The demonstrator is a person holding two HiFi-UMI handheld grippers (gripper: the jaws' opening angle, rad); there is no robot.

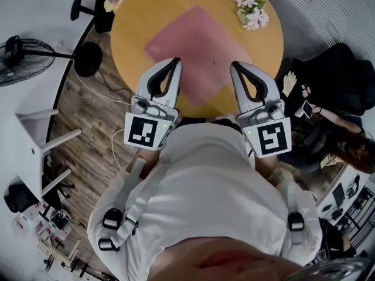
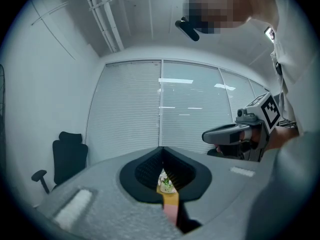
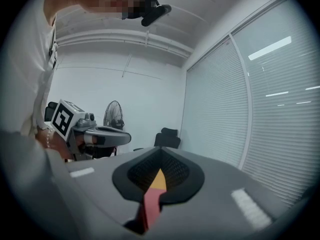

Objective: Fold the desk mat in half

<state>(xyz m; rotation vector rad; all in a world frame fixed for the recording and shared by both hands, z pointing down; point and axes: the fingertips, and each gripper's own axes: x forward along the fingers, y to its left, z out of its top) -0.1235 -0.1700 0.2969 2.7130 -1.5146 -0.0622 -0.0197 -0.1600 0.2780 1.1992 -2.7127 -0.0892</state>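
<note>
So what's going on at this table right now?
A person holds a gripper in each hand over a round table. A pink mat lies flat and unfolded on it, with flowers at the far side. The left gripper and right gripper are both shut with nothing in them, over the near part of the mat. The fold has not begun.

The desk mat lies on the table, and the flowers stand behind it on the right. I hold my left gripper and right gripper side by side above the mat's near side. The fan stands on the floor far left.
</note>
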